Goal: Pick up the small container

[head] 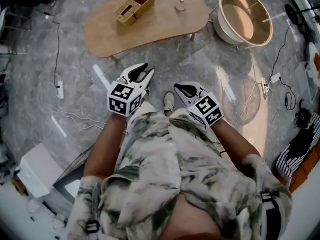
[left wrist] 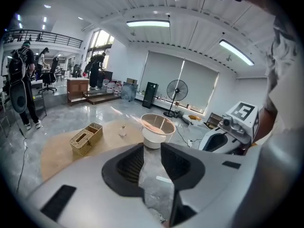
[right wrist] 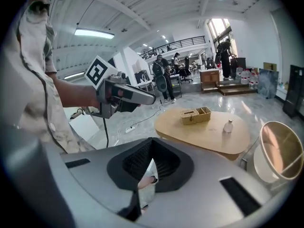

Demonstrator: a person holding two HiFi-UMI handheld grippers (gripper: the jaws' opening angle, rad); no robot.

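Note:
The small container [head: 180,5] is a little pale bottle standing upright on the low wooden table [head: 150,31], right of a wicker basket [head: 134,6]. It also shows in the left gripper view [left wrist: 123,130] and the right gripper view [right wrist: 228,126]. Both grippers hang over the grey floor, well short of the table. My left gripper [head: 147,71] points toward the table, jaws a little apart, with only floor between them [left wrist: 152,148]. My right gripper [head: 181,89] hovers beside it, its jaw tips meeting with nothing held [right wrist: 151,144].
A large white round tub [head: 245,16] stands on the floor right of the table. Cables and a power strip [head: 60,90] lie at the left, and more cables at the right [head: 272,79]. A white box [head: 37,171] sits lower left. People stand far off [left wrist: 19,87].

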